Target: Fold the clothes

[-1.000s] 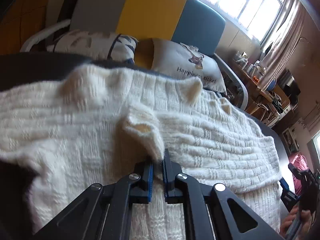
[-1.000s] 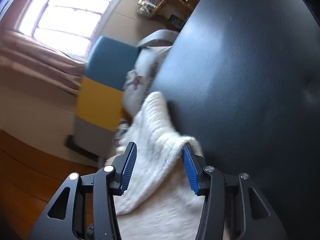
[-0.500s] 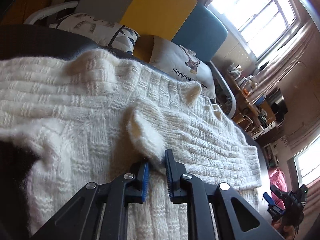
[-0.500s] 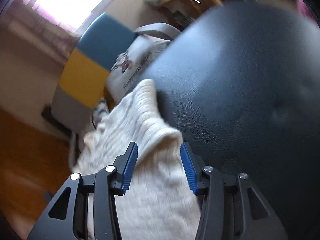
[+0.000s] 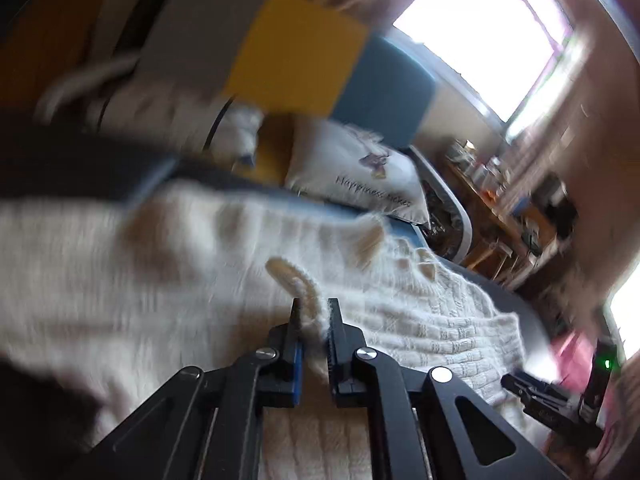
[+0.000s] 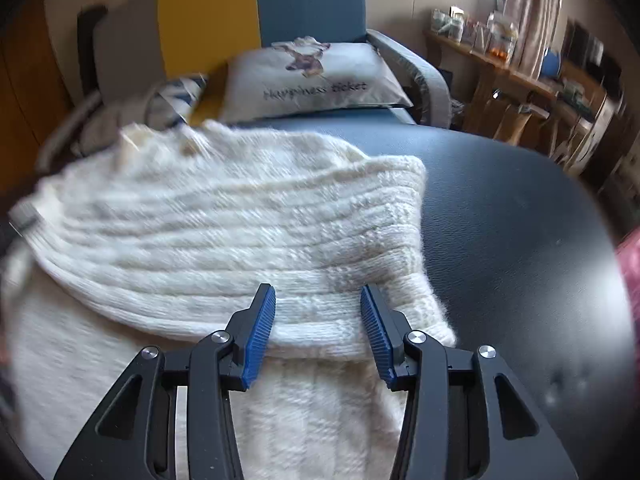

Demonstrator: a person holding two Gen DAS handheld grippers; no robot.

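A cream knitted sweater (image 5: pixel 420 312) lies spread on a dark table (image 6: pixel 520 216); it also shows in the right wrist view (image 6: pixel 224 224), with a folded layer over its lower part. My left gripper (image 5: pixel 314 312) is shut on a raised ridge of the sweater's knit. My right gripper (image 6: pixel 318 304) is open, its blue pads on either side of the folded layer's thick edge near the sweater's right corner. The right gripper also shows at the lower right of the left wrist view (image 5: pixel 536 392).
A sofa with grey, yellow and blue back panels (image 6: pixel 308 0) stands behind the table, with a printed white cushion (image 6: pixel 312 76) and a patterned cushion (image 6: pixel 176 96). A cluttered wooden shelf (image 6: pixel 516 64) lines the right wall under a bright window (image 5: pixel 480 36).
My right gripper has swung round from the sweater's narrow end to face the folded edge, still open. My left gripper stays clamped on the knit ridge while its view shifts and blurs.
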